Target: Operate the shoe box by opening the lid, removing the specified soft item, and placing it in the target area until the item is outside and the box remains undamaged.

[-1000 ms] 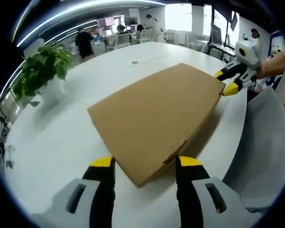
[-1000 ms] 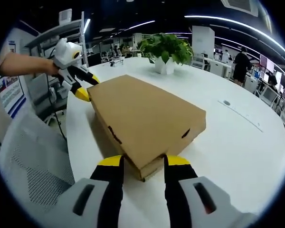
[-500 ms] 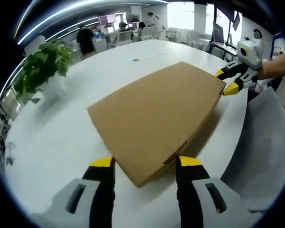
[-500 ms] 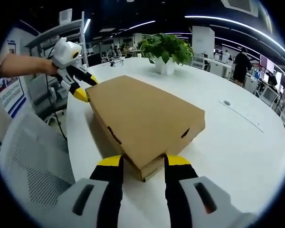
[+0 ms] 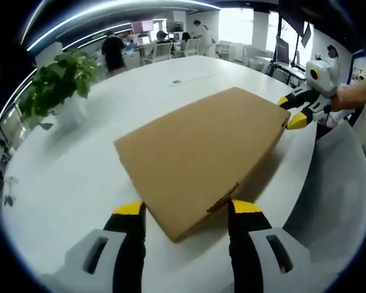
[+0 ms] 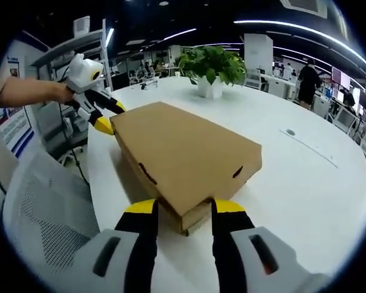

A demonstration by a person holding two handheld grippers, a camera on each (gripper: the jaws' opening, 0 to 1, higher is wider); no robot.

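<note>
Open-plan office: desks (image 5: pixel 147 54), monitors (image 5: pixel 139 26)

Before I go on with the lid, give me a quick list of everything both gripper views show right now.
shoe box: one, brown cardboard, lid shut, lying flat on the table between the two grippers.
table: one, white, large with a rounded edge, under the box.
potted plant: one, green leaves in a white pot, on the table beyond the box.
mesh chair: one, light grey, beside the table's edge.
people: a few, dark clothes, far back in the office among desks.
left gripper: one, black jaws with yellow tips, jaws open astride one corner of the box.
right gripper: one, same colours, jaws open astride the opposite corner.
hand: one, holding the left gripper.
</note>
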